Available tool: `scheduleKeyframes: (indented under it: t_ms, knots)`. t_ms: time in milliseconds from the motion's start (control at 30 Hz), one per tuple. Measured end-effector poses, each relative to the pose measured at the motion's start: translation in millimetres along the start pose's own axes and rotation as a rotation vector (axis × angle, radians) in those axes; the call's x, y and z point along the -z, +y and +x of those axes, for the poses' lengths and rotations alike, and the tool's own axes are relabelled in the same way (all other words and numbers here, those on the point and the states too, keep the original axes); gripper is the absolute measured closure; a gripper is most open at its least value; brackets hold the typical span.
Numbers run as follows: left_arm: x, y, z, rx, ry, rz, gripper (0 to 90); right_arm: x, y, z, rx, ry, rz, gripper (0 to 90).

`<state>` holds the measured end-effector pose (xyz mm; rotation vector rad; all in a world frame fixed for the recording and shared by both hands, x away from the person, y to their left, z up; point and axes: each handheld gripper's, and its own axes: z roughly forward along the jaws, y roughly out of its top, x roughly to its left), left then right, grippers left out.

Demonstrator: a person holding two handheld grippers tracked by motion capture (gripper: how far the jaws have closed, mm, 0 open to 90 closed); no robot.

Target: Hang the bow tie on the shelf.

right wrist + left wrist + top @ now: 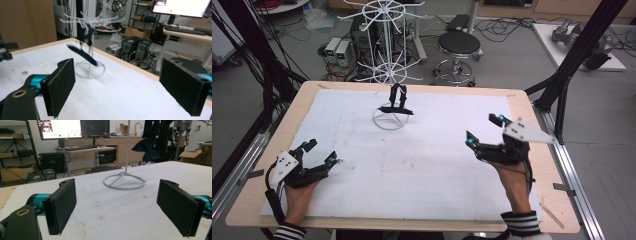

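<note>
High view: left gripper [321, 152] and right gripper [485, 131] rest spread and empty on the white mat [427, 165]. Dark strap [397, 102], possibly fabric, hangs on the wire rack [388, 60] mid-table. Advise approaching level, jaws straddling the strap, steadying the rack's ring base [124, 182].

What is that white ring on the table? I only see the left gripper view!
Observer: It is the round base of a white wire rack. The high view shows spokes fanning out at its top.
Operator: Is anything hanging on it?
Observer: Yes, a black strap hangs from it, low over the base.
Operator: Where is the other gripper?
Observer: The right gripper is over the table's right side, jaws wide apart, holding nothing.
Operator: And mine?
Observer: The left gripper is near the left edge, jaws also apart, far from the rack.
</note>
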<state>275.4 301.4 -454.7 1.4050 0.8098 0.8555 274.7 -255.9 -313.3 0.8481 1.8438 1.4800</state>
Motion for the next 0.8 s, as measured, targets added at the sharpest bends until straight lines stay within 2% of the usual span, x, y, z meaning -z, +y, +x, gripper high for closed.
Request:
scheduleKeyframes:
  t_ms: [33,100,167,300,400,467,500,600,733,800]
  knots:
    - [0.1,-0.1,-0.3,-0.002,0.002,-0.002,16.5,5.4,-7.7,-1.2,-0.003,-0.003,-0.008,12.4]
    - [0.7,0.0,-0.5,-0.005,0.004,-0.001,16.5,18.4,-34.5,-3.4,-0.015,-0.017,-0.030,12.4]
    - [0.8,-0.1,-0.6,-0.004,0.004,-0.003,16.5,24.7,-62.3,-5.5,-0.048,-0.027,-0.041,12.4]
    - [1.3,-0.2,-0.5,-0.001,0.006,-0.007,16.4,23.7,-114.4,-8.3,-0.124,-0.086,-0.072,12.0]
    - [2.1,-0.2,-0.9,-0.001,0.007,-0.008,16.4,17.8,-138.4,-5.4,-0.147,-0.148,-0.109,11.9]
    - [2.5,-0.3,-1.0,-0.002,0.007,-0.010,16.4,14.5,-145.8,-3.3,-0.156,-0.177,-0.129,12.0]
    - [2.6,-0.2,-1.0,-0.002,0.007,-0.010,16.4,13.9,-145.3,-2.7,-0.139,-0.194,-0.139,11.9]
    - [2.9,-0.4,-1.3,0.004,0.006,-0.014,16.4,11.6,-146.0,-3.7,-0.149,-0.190,-0.150,11.9]
    - [3.3,-0.4,-1.6,0.000,0.008,-0.013,16.4,9.3,-145.2,0.7,-0.098,-0.187,-0.132,12.0]
    - [3.5,-0.4,-1.6,-0.002,0.010,-0.014,16.4,9.2,-145.3,0.6,-0.097,-0.186,-0.130,12.0]
